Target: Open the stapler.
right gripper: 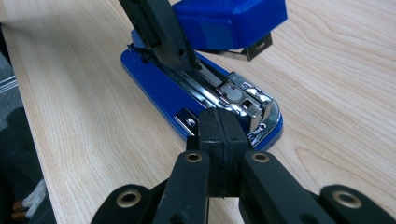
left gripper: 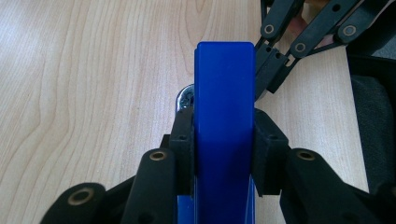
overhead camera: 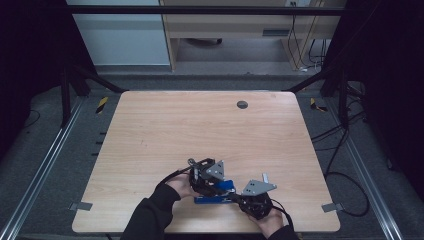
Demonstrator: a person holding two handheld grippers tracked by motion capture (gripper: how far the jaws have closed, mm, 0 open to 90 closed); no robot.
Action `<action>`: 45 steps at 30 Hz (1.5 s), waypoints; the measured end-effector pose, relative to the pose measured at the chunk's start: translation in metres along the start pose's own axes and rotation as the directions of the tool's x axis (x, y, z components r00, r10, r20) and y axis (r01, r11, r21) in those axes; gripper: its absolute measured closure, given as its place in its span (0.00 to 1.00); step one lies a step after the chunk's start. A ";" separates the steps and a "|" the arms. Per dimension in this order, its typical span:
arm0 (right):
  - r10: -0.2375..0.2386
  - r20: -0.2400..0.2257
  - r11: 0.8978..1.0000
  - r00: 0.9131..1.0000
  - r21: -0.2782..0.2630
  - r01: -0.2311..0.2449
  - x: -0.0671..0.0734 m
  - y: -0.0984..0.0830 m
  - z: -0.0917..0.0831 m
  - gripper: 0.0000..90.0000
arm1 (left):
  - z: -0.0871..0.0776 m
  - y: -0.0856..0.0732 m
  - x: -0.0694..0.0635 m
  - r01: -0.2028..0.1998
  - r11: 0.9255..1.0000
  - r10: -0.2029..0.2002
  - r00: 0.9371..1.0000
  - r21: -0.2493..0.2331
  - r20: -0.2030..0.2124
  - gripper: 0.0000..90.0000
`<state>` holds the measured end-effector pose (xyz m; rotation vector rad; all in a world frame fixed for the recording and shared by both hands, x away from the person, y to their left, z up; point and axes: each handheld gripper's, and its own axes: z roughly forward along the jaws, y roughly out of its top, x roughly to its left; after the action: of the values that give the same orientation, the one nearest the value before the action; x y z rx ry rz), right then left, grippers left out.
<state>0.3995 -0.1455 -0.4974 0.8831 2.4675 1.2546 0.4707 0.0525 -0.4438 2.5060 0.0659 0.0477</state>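
A blue stapler (overhead camera: 212, 199) lies near the table's front edge with its lid swung up. My left gripper (overhead camera: 220, 186) is shut on the blue lid (left gripper: 224, 93), one pad on each side, and holds it raised above the base. The base (right gripper: 159, 88) stays flat on the wood, its metal staple channel (right gripper: 233, 93) exposed. My right gripper (right gripper: 219, 135) is shut with nothing between its pads, and its tips sit at the front end of the base. Whether they press on it I cannot tell. In the left gripper view, the right gripper (left gripper: 280, 60) reaches in at the upper right.
The wooden table (overhead camera: 165, 130) stretches away behind the stapler, with a round grey cable hole (overhead camera: 242, 104) near its far edge. The front edge runs just below both hands. Metal frame rails and cables flank the table on the floor.
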 end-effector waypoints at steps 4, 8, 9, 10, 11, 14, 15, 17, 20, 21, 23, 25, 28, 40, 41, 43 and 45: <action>0.006 -0.005 1.000 1.000 0.000 -0.006 -0.001 0.000 0.000 1.00 | 0.001 0.000 -0.001 0.005 1.000 -0.005 1.000 -0.002 -0.006 0.73; -0.001 -0.002 1.000 1.000 0.001 0.001 0.000 0.001 0.000 1.00 | 0.001 -0.001 -0.001 0.008 1.000 -0.009 1.000 -0.014 -0.009 0.73; -0.013 0.009 1.000 1.000 0.008 0.013 0.001 0.001 0.000 1.00 | 0.001 -0.002 -0.001 0.009 1.000 -0.009 1.000 -0.016 -0.008 0.73; -0.013 0.009 1.000 1.000 0.008 0.013 0.001 0.001 0.000 1.00 | 0.001 -0.002 -0.001 0.009 1.000 -0.009 1.000 -0.016 -0.008 0.73; -0.024 0.013 1.000 1.000 0.011 0.023 0.001 0.002 0.000 1.00 | 0.001 -0.002 -0.001 0.008 1.000 -0.008 1.000 -0.014 -0.008 0.73; -0.019 0.011 1.000 1.000 -0.018 0.019 -0.001 0.003 -0.005 1.00 | 0.001 -0.002 -0.001 0.006 1.000 -0.006 1.000 -0.016 -0.010 0.73; -0.017 0.005 0.999 1.000 -0.044 0.017 -0.003 0.004 -0.010 1.00 | 0.001 -0.002 -0.001 0.007 1.000 -0.007 1.000 -0.013 -0.012 0.73; -0.012 0.008 0.998 1.000 -0.062 0.012 -0.005 0.004 -0.014 1.00 | 0.001 -0.002 -0.001 0.007 1.000 -0.007 1.000 -0.012 -0.013 0.73; -0.020 0.013 0.997 1.000 -0.075 0.021 -0.006 0.005 -0.017 1.00 | 0.001 -0.002 -0.001 0.011 1.000 -0.012 1.000 -0.013 -0.013 0.73; -0.020 0.013 0.997 1.000 -0.075 0.021 -0.006 0.005 -0.017 1.00 | 0.001 -0.002 -0.001 0.013 1.000 -0.013 1.000 -0.013 -0.013 0.73; -0.024 0.016 0.997 1.000 -0.076 0.025 -0.007 0.005 -0.018 1.00 | 0.002 -0.002 -0.001 0.014 1.000 -0.014 1.000 -0.014 -0.012 0.73; -0.022 0.015 0.997 1.000 -0.076 0.023 -0.008 0.006 -0.018 1.00 | 0.002 -0.002 -0.001 0.016 1.000 -0.016 1.000 -0.014 -0.013 0.73; -0.015 0.015 0.996 1.000 -0.083 0.016 -0.010 0.007 -0.018 1.00 | 0.002 -0.002 -0.001 0.016 1.000 -0.016 1.000 -0.013 -0.014 0.73; -0.015 0.005 0.996 1.000 -0.092 0.015 -0.011 0.008 -0.017 1.00 | 0.003 -0.002 -0.001 0.026 1.000 -0.026 1.000 -0.016 -0.014 0.72; -0.015 0.009 0.996 1.000 -0.090 0.016 -0.011 0.008 -0.017 1.00 | 0.004 -0.002 -0.001 0.031 0.999 -0.031 0.999 -0.013 -0.014 0.72; -0.015 0.006 0.996 1.000 -0.090 0.015 -0.012 0.008 -0.017 1.00 | 0.004 -0.002 -0.001 0.034 0.999 -0.035 0.999 -0.011 -0.013 0.72; -0.014 0.006 0.996 1.000 -0.091 0.015 -0.012 0.008 -0.016 1.00 | 0.004 -0.002 0.000 0.050 0.999 -0.050 0.999 -0.010 -0.008 0.72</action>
<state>0.4046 -0.1597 -0.4818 0.8427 2.3875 1.3468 0.4704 0.0517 -0.4477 2.4931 0.1316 0.0381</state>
